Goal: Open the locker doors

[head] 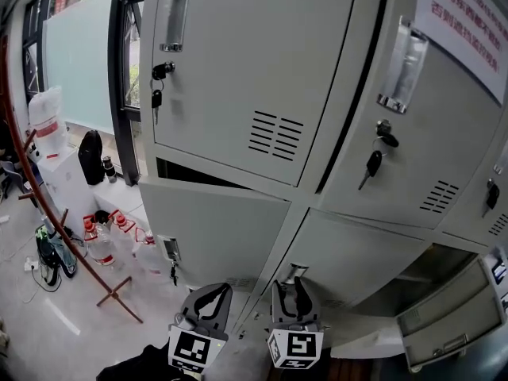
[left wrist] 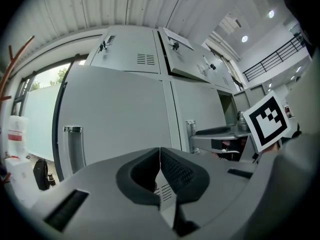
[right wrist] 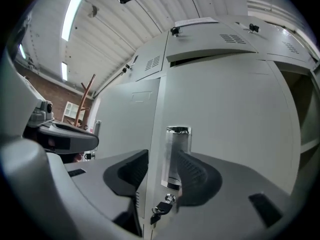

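Note:
Grey metal lockers fill the head view. The upper left door (head: pixel 238 70) and the upper middle door (head: pixel 413 133) stand slightly ajar, with keys hanging in their locks. My right gripper (head: pixel 293 296) is open in front of the lower middle door (head: pixel 357 252). In the right gripper view that door's chrome handle (right wrist: pixel 177 151) stands between the spread jaws of the right gripper (right wrist: pixel 162 156), with a gap on the left side and a key (right wrist: pixel 161 210) just below. My left gripper (head: pixel 209 300) is shut and empty, its pads (left wrist: pixel 172 171) touching, facing the lower left door (left wrist: pixel 115 119).
The lower right locker door (head: pixel 448 320) hangs wide open towards me. Water bottles (head: pixel 99 244), a red-brown rack (head: pixel 55 213) and white boxes (head: pixel 59 177) stand on the floor at the left by a window. A notice with red print (head: pixel 468 14) is stuck on an upper door.

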The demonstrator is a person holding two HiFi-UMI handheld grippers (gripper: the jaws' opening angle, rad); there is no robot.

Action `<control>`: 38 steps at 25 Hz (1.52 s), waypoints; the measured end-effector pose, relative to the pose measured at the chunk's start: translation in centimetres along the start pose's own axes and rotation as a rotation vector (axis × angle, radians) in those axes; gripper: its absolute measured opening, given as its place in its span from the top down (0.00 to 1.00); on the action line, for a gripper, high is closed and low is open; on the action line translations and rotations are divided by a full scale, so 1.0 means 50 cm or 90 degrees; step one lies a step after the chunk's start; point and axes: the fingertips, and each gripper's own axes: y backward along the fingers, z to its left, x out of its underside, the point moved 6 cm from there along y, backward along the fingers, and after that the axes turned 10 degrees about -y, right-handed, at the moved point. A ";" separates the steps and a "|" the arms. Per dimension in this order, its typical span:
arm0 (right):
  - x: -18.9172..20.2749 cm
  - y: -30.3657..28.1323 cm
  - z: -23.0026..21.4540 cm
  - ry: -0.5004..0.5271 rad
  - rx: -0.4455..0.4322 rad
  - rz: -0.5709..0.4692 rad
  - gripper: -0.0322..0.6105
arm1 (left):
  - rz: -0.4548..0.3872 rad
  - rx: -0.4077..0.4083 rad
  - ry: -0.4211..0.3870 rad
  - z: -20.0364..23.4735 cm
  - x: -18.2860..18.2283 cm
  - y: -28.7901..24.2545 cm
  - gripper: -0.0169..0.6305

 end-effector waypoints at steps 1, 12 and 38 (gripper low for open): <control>0.003 -0.009 0.003 0.002 0.005 0.005 0.66 | -0.001 0.005 0.001 0.007 0.002 -0.003 0.94; 0.021 -0.051 0.023 0.024 0.113 0.032 0.71 | -0.015 0.060 0.004 0.071 0.029 -0.012 0.94; 0.023 0.146 0.087 0.025 0.214 0.033 0.73 | -0.073 0.207 0.021 0.017 0.032 0.037 0.94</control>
